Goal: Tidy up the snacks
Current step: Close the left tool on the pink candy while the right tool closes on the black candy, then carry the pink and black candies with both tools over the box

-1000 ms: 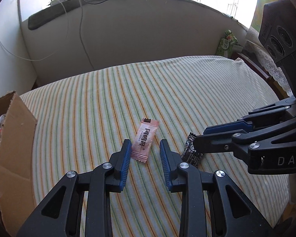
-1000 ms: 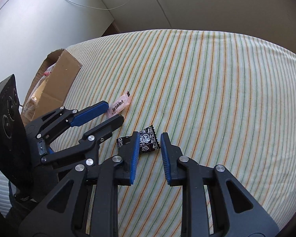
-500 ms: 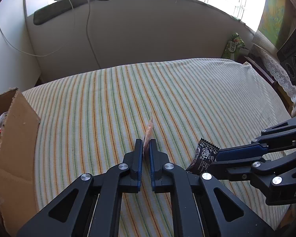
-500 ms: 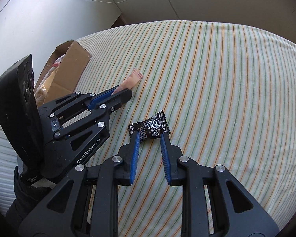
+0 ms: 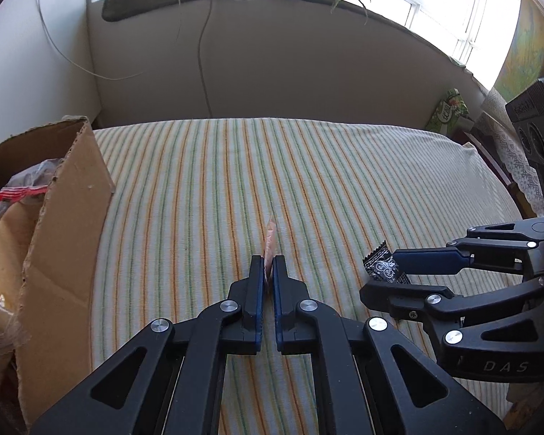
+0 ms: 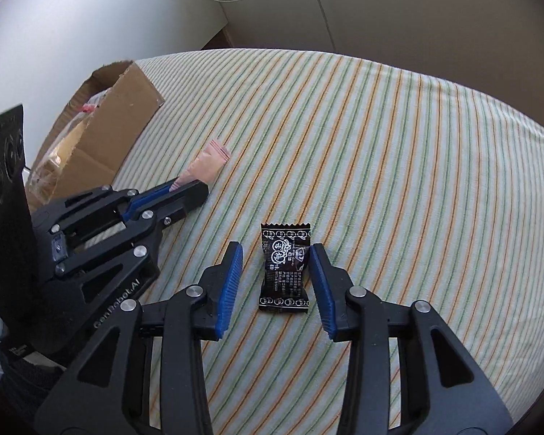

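My left gripper (image 5: 268, 264) is shut on a pink snack packet (image 5: 271, 239), pinched edge-on and sticking out past the fingertips over the striped cloth (image 5: 235, 166). The right wrist view shows the same pink packet (image 6: 208, 163) in the left gripper (image 6: 196, 190), close to the cardboard box (image 6: 127, 119). My right gripper (image 6: 276, 246) is opening. A black candy packet (image 6: 284, 272) lies flat on the cloth between its blue pads, clear of the left pad and right beside the right one. In the left wrist view the black packet (image 5: 382, 266) shows at the right gripper (image 5: 380, 275) tips.
The open cardboard box (image 5: 65, 217) at the left holds plastic bags and wrapped snacks. A beige wall with hanging cables borders the far side of the cloth. A green packet (image 5: 448, 112) and a lace cloth (image 5: 515, 166) are at the far right.
The left jaws closed on the pink packet, turned it on edge and carried it toward the box. The right jaws spread, and the black packet now lies flat between them.
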`<control>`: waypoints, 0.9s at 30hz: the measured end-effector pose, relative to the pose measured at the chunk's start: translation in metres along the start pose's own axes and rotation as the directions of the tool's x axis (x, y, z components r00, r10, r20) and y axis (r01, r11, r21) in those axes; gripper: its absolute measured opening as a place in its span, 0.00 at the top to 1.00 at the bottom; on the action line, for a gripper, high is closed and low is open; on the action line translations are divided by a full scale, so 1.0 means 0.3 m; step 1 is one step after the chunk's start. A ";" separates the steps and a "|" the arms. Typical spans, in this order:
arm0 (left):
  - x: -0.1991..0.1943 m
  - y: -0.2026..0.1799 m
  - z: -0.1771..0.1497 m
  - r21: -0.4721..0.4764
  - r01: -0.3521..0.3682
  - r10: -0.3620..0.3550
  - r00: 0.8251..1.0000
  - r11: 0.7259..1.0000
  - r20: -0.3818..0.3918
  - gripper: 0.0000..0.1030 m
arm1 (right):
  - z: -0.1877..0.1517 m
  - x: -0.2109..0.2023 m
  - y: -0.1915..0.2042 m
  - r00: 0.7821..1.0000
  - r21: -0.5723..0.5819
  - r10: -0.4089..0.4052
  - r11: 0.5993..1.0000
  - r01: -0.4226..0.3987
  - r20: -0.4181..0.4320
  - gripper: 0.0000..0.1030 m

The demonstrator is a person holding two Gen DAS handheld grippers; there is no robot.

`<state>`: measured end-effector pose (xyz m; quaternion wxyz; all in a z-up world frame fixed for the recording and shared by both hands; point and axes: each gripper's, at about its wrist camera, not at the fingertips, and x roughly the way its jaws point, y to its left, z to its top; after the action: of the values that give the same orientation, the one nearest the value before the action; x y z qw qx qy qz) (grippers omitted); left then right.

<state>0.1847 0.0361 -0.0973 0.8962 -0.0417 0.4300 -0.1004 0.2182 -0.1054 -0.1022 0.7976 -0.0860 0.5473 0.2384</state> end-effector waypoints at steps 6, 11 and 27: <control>-0.035 0.012 -0.012 -0.014 -0.007 0.007 1.000 1.000 0.021 0.96 | -0.010 -0.010 0.004 0.998 -0.040 -0.055 0.998 0.056 0.015 0.75; -0.077 0.003 -0.024 -0.013 -0.004 0.004 0.999 1.000 0.041 0.96 | -0.017 -0.035 -0.003 0.999 -0.026 -0.033 0.999 0.034 0.034 0.76; 0.002 -0.019 -0.004 0.025 -0.042 0.042 0.999 0.999 0.001 0.96 | -0.041 -0.079 -0.033 0.998 -0.019 -0.028 0.999 0.029 0.054 0.75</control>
<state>0.1834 0.0304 -0.0977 0.8987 -0.0215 0.4292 -0.0868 0.2057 -0.1258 -0.0864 0.8144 -0.0954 0.5221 0.2346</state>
